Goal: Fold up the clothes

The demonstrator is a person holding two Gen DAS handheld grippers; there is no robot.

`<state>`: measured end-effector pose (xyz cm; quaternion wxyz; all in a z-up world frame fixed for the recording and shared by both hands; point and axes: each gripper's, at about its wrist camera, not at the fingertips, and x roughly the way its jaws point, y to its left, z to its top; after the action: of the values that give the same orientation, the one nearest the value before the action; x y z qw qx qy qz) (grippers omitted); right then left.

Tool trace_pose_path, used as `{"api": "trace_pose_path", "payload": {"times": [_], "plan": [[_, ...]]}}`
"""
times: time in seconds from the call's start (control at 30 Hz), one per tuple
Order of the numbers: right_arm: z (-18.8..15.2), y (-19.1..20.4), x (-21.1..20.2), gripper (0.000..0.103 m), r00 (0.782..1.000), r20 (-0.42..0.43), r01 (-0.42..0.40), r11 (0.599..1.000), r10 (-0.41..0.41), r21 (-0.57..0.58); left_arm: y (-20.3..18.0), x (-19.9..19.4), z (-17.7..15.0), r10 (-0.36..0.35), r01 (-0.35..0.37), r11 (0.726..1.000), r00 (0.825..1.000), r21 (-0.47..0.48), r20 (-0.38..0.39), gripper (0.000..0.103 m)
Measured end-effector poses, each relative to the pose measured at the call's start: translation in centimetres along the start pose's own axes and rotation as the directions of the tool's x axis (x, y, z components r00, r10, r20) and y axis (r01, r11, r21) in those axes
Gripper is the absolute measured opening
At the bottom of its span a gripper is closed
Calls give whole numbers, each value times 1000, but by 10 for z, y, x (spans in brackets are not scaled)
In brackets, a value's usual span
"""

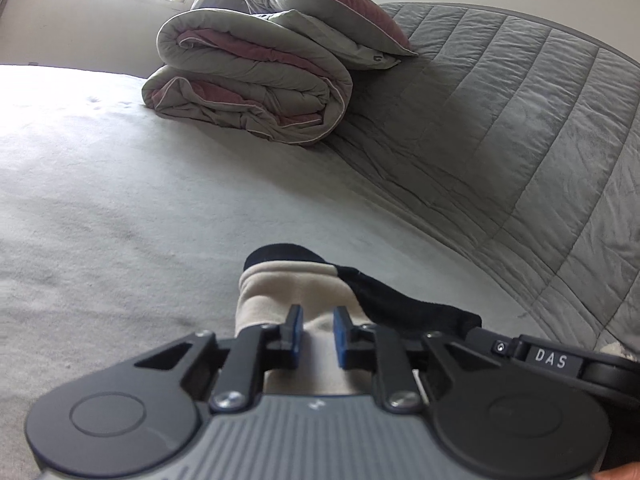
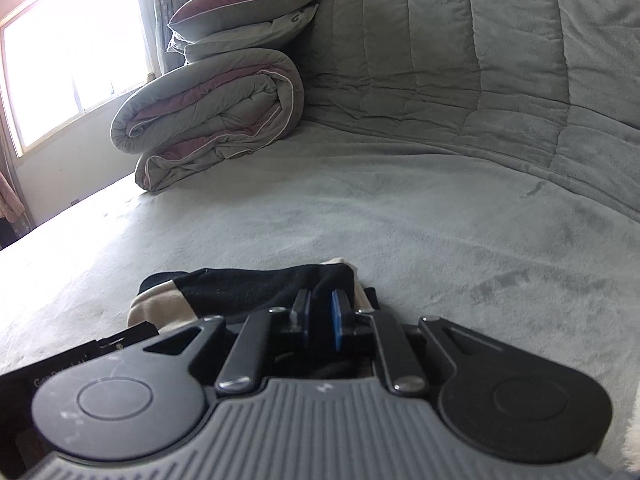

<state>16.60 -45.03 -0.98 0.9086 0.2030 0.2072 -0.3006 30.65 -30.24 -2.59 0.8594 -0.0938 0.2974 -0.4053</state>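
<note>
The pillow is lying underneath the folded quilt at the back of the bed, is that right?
Not quite. The pillow lies on top of the folded quilt, not underneath it; both sit at the back of the bed. The right wrist view shows the stack clearly.

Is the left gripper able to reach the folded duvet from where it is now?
Probably not without moving forward. The left gripper sits at the sock, and the folded duvet lies well beyond it across bare bed; nothing blocks the way.

Left claw (image 1: 316,334) jaws parted over beige-and-black sock (image 1: 296,292), grey bed (image 1: 120,200), folded duvet (image 1: 252,96) beyond
</note>
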Motion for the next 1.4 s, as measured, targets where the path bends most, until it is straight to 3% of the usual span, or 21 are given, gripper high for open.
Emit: {"api": "trace_pose_path", "payload": {"times": [0.07,0.1,0.27,0.4,0.57,0.67,0.8,0.97,1.07,1.17,1.4], "plan": [[4,3,-8,25,1000,-7,2,1000,-2,3,-7,-12,5,22,-22,1000,1000,13,-6,36],[6,4,-12,25,1000,-11,3,1000,-3,4,-11,-18,8,35,-35,999,999,28,-8,38],[6,12,-37,45,999,-53,13,1000,-13,6,-24,-50,19,87,-83,995,994,55,-68,43],[2,20,-60,47,995,-101,16,1000,-15,3,-32,-74,21,141,-129,987,982,96,-125,47],[-4,29,-88,56,987,-158,5,1000,-5,0,-38,-102,13,194,-176,979,960,102,-200,67],[-7,39,-103,66,984,-178,-3,999,-4,-41,-40,-117,6,230,-206,971,943,120,-239,78],[-12,49,-122,79,982,-191,-9,995,-9,-95,-38,-129,-2,307,-280,951,907,131,-288,89],[-18,52,-137,103,985,-159,31,985,-59,-173,-36,-137,-10,361,-322,932,875,169,-323,102],[-24,47,-139,103,985,-162,32,982,-62,-186,-35,-134,-15,391,-336,919,849,206,-356,102],[-26,45,-133,103,971,-239,-28,981,-19,-192,-33,-128,-21,427,-361,903,813,232,-397,103],[-27,46,-135,103,956,-292,-65,986,18,-155,-34,-128,-30,467,-401,884,794,242,-389,102]]}}
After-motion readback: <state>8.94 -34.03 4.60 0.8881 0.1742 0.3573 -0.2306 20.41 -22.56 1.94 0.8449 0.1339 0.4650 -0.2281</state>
